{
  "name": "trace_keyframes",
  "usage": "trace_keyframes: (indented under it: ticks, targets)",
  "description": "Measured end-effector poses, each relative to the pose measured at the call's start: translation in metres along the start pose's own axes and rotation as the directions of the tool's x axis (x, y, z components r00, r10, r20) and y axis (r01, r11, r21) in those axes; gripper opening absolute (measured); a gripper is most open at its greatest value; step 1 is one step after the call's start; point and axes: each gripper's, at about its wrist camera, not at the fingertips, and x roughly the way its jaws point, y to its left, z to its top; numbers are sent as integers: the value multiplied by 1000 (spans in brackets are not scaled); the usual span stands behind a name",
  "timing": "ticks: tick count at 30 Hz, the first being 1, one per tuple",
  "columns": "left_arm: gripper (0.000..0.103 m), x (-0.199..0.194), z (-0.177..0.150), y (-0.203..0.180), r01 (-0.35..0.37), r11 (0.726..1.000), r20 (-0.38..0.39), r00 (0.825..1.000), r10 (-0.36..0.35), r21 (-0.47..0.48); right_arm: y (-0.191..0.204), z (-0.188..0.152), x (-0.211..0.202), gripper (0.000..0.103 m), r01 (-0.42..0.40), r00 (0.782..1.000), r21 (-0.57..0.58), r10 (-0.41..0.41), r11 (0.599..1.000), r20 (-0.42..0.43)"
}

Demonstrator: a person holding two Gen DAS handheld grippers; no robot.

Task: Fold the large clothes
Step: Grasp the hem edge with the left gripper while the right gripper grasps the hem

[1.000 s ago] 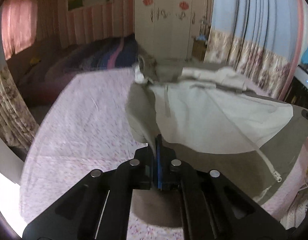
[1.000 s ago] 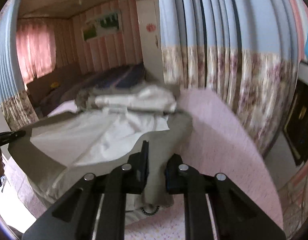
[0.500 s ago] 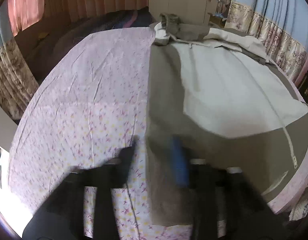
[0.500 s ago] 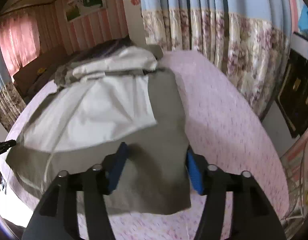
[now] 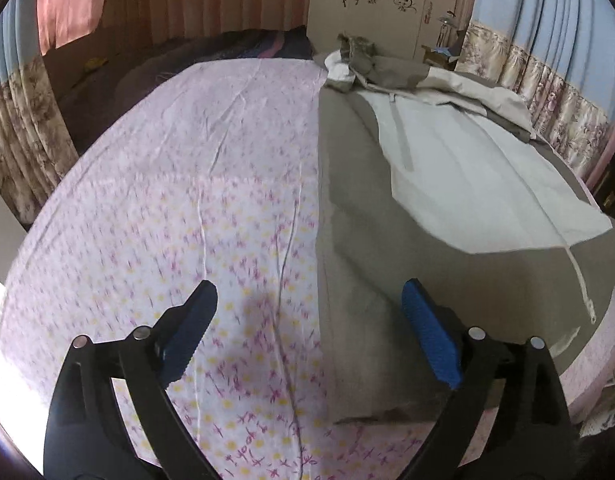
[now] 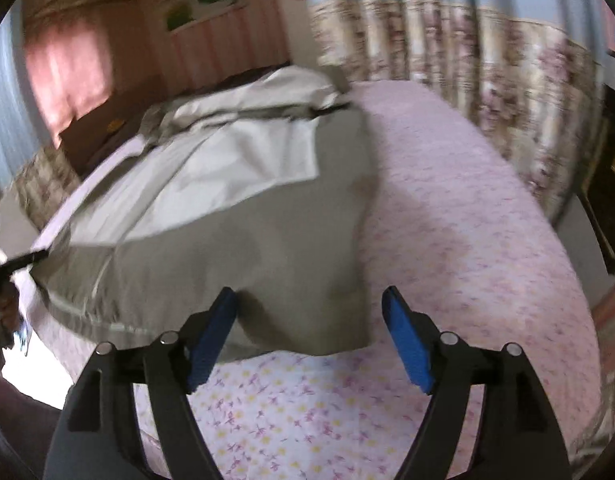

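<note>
A large olive-grey jacket (image 5: 387, 264) with a pale lining (image 5: 467, 176) and a white zipper lies spread flat on the pink floral bed sheet (image 5: 187, 208). My left gripper (image 5: 307, 320) is open and empty, hovering over the jacket's near left corner. In the right wrist view the same jacket (image 6: 243, 248) lies ahead, its hem just beyond my open, empty right gripper (image 6: 309, 320). The collar end is bunched at the far side.
A dark blanket (image 5: 211, 52) lies at the head of the bed. A wardrobe (image 5: 379, 0) stands behind it. Floral curtains (image 6: 487, 80) hang along the right side. The bed's near edge runs below both grippers.
Both grippers were shut on the jacket's hem and held it up. They have lowered it flat onto the bed, opened and let go.
</note>
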Motion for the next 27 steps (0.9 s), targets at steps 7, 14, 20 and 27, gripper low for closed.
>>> trace_keyframes:
  ticks: [7, 14, 20, 27]
  targets:
    - [85, 6, -10, -7, 16, 1000, 11, 1000, -16, -12, 4, 0, 11, 75, -19, 1000, 16, 19, 1000, 22]
    - [63, 4, -19, -35, 56, 995, -16, 998, -55, 78, 5, 1, 14, 64, -18, 1000, 79, 18, 997, 4]
    - [63, -1, -26, -39, 47, 999, 5, 999, -47, 28, 5, -5, 13, 60, -15, 1000, 109, 14, 994, 15]
    - [47, -6, -31, -42, 10, 1000, 10, 1000, -10, -1, 17, -5, 10, 19, -9, 1000, 38, 8, 999, 22]
